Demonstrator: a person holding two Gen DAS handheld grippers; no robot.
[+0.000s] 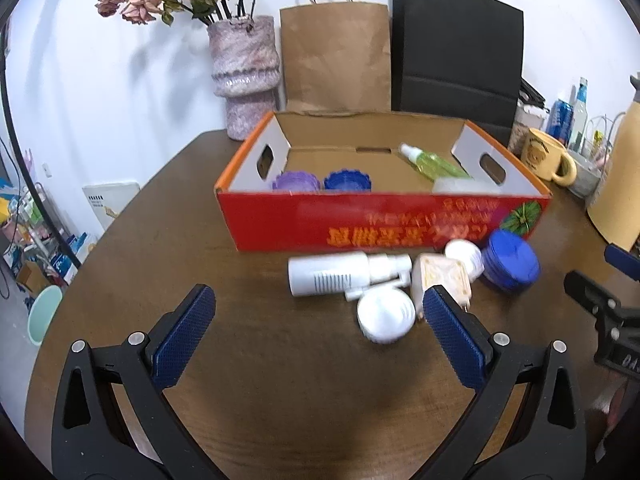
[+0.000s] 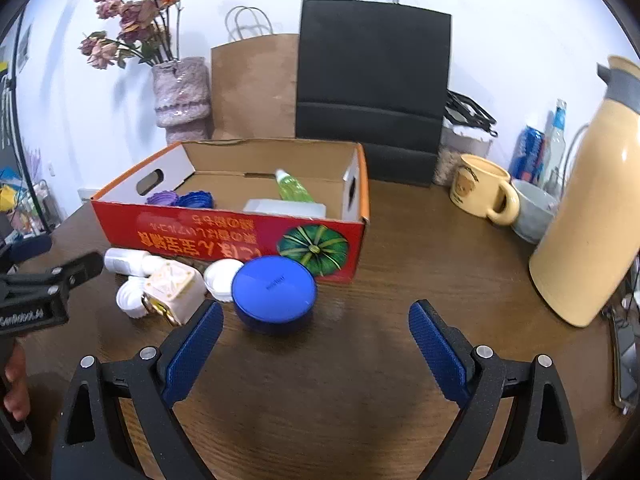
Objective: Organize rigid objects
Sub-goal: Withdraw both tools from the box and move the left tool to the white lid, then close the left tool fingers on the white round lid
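Note:
A red cardboard box (image 1: 384, 220) (image 2: 224, 236) stands on the brown table. Inside lie a purple ridged cap (image 1: 295, 181), a blue ridged cap (image 1: 346, 180), a green spray bottle (image 1: 434, 164) (image 2: 294, 189) and a white block (image 2: 286, 208). In front of the box lie a white spray bottle (image 1: 332, 274), a round white jar (image 1: 386, 316), a cream square box (image 1: 440, 276) (image 2: 172, 286), a small white jar (image 1: 464, 254) (image 2: 222, 276) and a blue round tin (image 1: 510, 264) (image 2: 274, 292). My left gripper (image 1: 316, 320) is open, just short of the white jar. My right gripper (image 2: 316, 332) is open near the blue tin.
Behind the box stand a pink vase with dried roses (image 1: 244, 76), a brown paper bag (image 1: 336, 56) and a black paper bag (image 1: 456, 48). At the right are a yellow mug (image 2: 480, 190), a grey bowl (image 2: 534, 210), a cream thermos jug (image 2: 592, 208) and bottles (image 2: 554, 148).

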